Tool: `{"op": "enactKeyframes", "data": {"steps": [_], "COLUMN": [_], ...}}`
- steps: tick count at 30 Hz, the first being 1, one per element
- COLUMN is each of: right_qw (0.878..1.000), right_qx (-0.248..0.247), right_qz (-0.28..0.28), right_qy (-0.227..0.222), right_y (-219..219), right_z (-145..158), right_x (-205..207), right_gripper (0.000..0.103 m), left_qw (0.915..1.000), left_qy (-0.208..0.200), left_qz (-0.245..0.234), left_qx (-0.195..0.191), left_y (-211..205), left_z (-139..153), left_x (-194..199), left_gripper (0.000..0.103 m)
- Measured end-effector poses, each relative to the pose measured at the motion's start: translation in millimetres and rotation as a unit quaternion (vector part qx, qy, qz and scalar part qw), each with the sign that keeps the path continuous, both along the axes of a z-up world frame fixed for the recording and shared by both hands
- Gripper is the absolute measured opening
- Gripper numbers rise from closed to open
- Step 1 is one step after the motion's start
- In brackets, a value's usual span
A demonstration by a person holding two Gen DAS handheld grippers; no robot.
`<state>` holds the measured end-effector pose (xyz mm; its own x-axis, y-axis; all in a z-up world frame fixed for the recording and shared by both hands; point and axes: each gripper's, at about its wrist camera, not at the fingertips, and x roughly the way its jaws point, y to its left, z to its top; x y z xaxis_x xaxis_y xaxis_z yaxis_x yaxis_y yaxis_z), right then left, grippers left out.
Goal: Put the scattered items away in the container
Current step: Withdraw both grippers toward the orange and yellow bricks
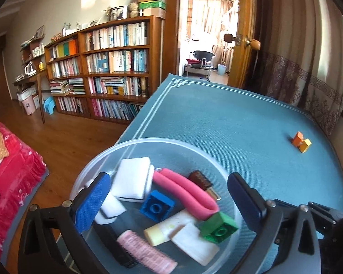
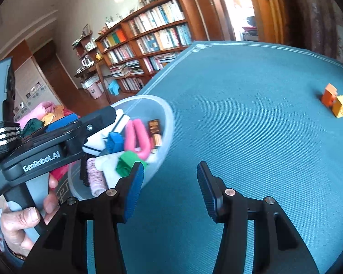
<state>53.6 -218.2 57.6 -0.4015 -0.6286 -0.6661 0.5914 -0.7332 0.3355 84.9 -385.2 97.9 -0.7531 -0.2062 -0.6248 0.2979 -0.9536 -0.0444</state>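
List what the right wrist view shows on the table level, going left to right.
Left gripper → clear plastic bowl of tidied items → right gripper, open over bare green tablecloth → orange block → yellow block touching it.

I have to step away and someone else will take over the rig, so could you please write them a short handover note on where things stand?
Left gripper: open, empty, poised over the clear bowl.
Right gripper: open, empty, above bare blue mat beside the bowl.
Done: in the bowl are a blue brick, green brick, pink foam roller, pink hair curler, and several white pieces.
Left: an orange block and yellow block, touching each other, far right on the mat.
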Motion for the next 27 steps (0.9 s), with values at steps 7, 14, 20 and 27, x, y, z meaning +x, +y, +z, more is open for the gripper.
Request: {"op": "enactKeyframes", "data": {"steps": [7, 14, 20, 27], "right_qw": [0.999, 0.996, 0.993, 0.984], "right_qx": [0.003, 0.015, 0.025, 0.039], "right_qz": [-0.041, -0.082, -0.117, -0.174], "right_qy": [-0.011, -0.011, -0.008, -0.008], "right_y": [30, 66, 94, 135], "right_z": [-4, -9, -12, -18], "right_x": [-13, -30, -46, -74], "right_gripper": [0.054, 0.054, 0.054, 0.054], "left_qw": [0.9996, 0.9983, 0.9968, 0.9949], "left_qy": [-0.005, -0.012, -0.019, -0.029], "left_qz": [-0.025, -0.053, -0.074, -0.096], "left_qx": [-0.009, -0.02, -0.024, -0.014], "left_y": [26, 54, 75, 98], "left_z": [1, 0, -1, -5], "left_x": [-12, -24, -35, -53], "left_gripper": [0.102, 0.102, 0.102, 0.102]}}
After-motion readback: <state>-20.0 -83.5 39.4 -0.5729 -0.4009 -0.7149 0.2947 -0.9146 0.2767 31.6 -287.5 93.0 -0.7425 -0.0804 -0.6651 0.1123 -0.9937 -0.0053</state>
